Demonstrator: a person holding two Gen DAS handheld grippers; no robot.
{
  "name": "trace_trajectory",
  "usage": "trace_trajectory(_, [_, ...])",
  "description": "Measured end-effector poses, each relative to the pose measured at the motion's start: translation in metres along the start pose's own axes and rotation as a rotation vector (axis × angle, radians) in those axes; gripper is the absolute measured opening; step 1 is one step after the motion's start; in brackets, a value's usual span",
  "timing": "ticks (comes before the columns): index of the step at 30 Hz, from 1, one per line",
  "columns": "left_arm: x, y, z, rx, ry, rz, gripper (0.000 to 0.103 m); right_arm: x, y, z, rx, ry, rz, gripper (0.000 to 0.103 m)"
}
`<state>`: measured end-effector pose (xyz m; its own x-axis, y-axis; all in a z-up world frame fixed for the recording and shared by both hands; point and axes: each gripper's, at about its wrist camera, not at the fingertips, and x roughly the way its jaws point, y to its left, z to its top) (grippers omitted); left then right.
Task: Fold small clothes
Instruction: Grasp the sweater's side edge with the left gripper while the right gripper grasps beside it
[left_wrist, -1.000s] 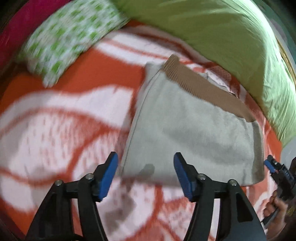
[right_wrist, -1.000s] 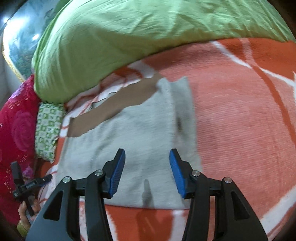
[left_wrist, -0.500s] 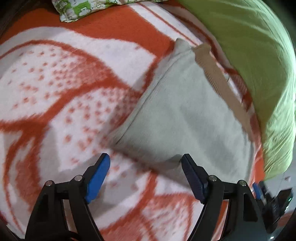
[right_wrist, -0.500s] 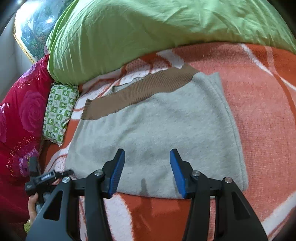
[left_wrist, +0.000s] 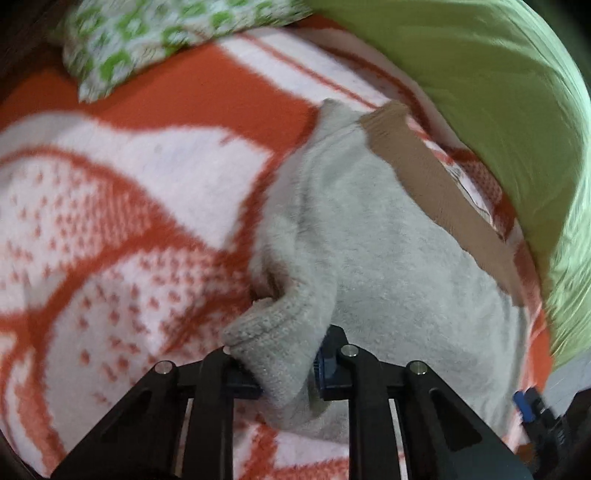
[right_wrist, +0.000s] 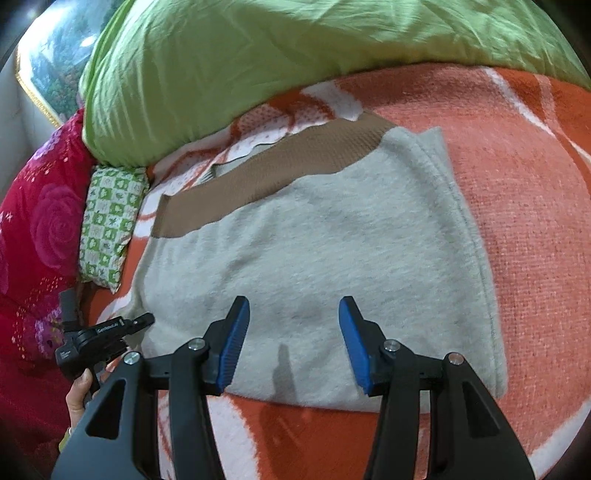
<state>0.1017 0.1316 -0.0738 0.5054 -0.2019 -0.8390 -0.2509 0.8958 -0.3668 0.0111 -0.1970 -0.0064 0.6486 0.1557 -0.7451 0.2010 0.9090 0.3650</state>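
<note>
A grey knit garment with a brown ribbed band lies on an orange and white blanket. In the left wrist view my left gripper is shut on the near left corner of the garment and lifts it, so the corner bunches between the jaws. The left gripper also shows at the left of the right wrist view. My right gripper is open and empty, hovering over the garment's near edge.
A large green duvet lies along the far side of the bed. A green and white patterned pillow and a red floral cover lie at the left. A framed picture hangs behind.
My left gripper has closed on the garment's near left corner and raised it. My right gripper has drawn back a little and stays open.
</note>
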Motion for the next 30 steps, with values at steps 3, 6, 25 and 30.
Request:
trace_trajectory(3, [-0.004,-0.016,-0.002,0.080,-0.026,0.033,0.016,0.003,-0.005,0.006,0.010,0.005,0.007,0.052])
trace_trajectory(6, [0.002,-0.018,-0.001,0.073,-0.015,0.026,0.016,0.012,-0.003,0.015,-0.006,0.017,0.016,0.052])
trace_trajectory(25, [-0.036,-0.183,-0.066,0.692,-0.143,-0.160,0.014,0.053,0.004,0.083,0.012,0.082,0.208,0.052])
trace_trajectory(30, [-0.010,-0.201,-0.098,0.775,-0.065,-0.180,0.014,0.085,0.007,0.100,0.018,0.231,0.364,0.058])
